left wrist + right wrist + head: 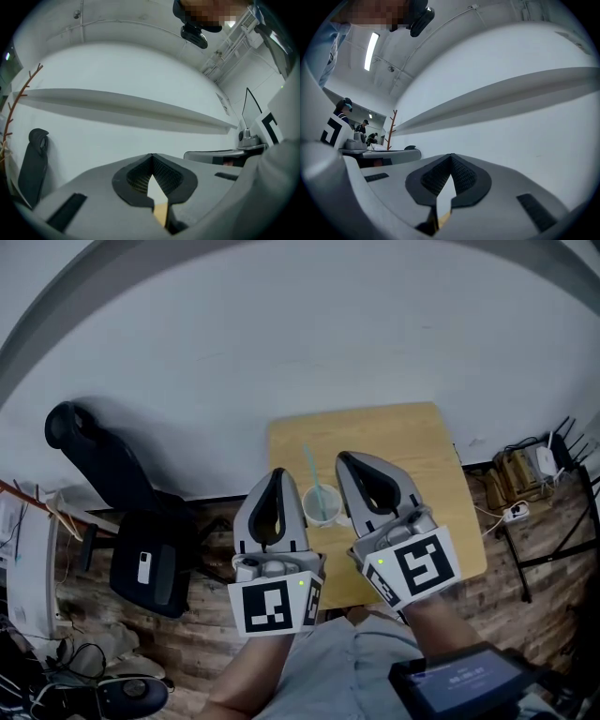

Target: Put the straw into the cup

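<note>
Standing in its cup: one straw, two claws closed on nothing

Head view: one small wooden bench [403, 442] is sitting against a pale wall [281, 334], carrying one cup [323, 512] near its front left part. One teal straw [310, 470] is leaning out of the cup, its lower end inside the rim and its top tilting away toward the wall. Two claws are hovering over the front of the bench, the left claw [276, 476] just left of the cup and the right claw [345, 461] just right of it, so the cup is sitting between them. Whether either is touching the cup is hard to tell. One black chair [141, 540] is standing on the wooden floor [206, 634] to the left. One dark device [459, 681] with a lit screen is being cut off by the bottom edge.

Left gripper view: the left claw [151, 155] is pressing its two jaws together at the tips, with nothing between them. Only a sliver of bench wood is showing through the gap lower down. The jaw bodies are covering the cup and straw.

Right gripper view: the right claw [451, 155] is likewise meeting tip to tip and gripping nothing. A few distant people [363, 125] at far left are appearing too small to make out.
</note>
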The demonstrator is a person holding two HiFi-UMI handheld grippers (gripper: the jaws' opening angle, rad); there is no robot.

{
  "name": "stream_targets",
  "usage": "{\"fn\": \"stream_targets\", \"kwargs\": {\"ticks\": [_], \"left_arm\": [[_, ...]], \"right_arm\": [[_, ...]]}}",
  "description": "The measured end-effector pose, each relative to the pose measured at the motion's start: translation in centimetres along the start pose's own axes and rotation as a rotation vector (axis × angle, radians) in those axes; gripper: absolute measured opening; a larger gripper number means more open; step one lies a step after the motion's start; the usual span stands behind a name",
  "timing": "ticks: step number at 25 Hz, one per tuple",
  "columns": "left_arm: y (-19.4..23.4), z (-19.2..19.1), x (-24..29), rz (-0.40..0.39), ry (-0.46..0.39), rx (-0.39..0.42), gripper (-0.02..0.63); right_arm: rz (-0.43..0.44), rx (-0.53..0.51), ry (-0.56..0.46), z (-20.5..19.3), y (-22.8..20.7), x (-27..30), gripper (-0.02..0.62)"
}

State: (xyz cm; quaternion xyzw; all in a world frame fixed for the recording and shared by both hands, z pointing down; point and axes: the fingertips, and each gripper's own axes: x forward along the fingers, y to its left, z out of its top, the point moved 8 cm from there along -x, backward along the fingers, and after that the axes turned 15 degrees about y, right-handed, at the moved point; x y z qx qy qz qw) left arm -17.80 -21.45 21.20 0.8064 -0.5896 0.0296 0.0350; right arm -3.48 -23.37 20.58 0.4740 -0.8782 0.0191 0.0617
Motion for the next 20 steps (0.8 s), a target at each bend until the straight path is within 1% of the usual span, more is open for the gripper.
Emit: {"fn": "stream_targets", "kwargs": {"ticks": [6,20], "left_arm": [[0.45,0.14,0.13,0.009,-0.006,0.0,-0.002],[-0.05,0.16,0.27,0.0,-0.006,0.009,-0.002]], "right_arm": [[0.003,-0.001,0.003,-0.07,0.2,0.12,-0.002],[-0.008,0.006,-0.004,-0.03,-0.16,-0.16,-0.002]]}}
